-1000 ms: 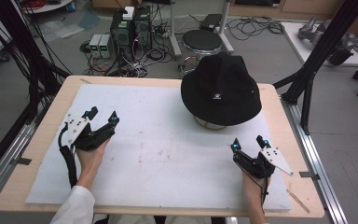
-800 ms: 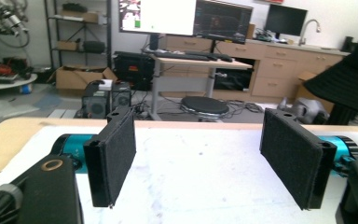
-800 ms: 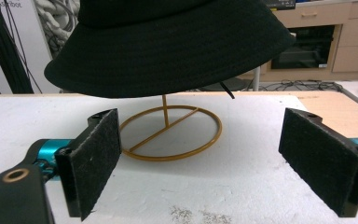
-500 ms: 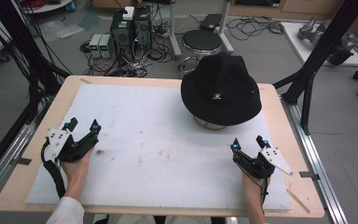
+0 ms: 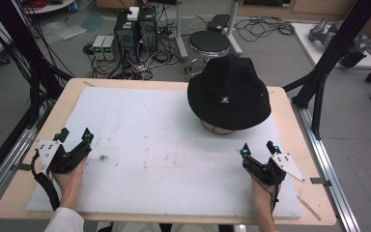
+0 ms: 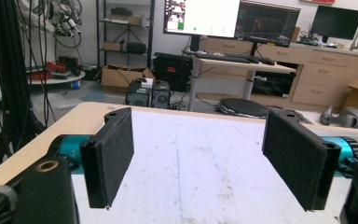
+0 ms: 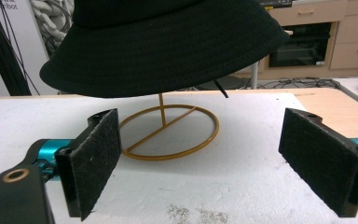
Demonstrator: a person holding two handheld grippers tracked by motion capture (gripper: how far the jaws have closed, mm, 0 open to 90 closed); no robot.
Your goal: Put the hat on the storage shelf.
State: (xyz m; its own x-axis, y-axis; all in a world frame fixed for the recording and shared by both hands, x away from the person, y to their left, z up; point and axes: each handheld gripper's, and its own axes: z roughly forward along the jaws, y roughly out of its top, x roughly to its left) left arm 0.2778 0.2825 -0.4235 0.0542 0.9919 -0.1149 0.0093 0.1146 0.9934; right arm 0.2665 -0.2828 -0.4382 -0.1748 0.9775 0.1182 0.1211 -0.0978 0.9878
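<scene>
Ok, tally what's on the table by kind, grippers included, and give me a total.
Black hat: 1
Gold wire stand under the hat: 1
White mat: 1
Handheld grippers, both open: 2, left gripper and right gripper
Total: 5

The left tool [image 5: 73, 137] is held low near the left edge of the tabletop [image 5: 174, 86], its jaws wide apart. The right tool [image 5: 258, 148] is near the front right corner, jaws also apart, hand [image 5: 263, 200] behind it.
</scene>
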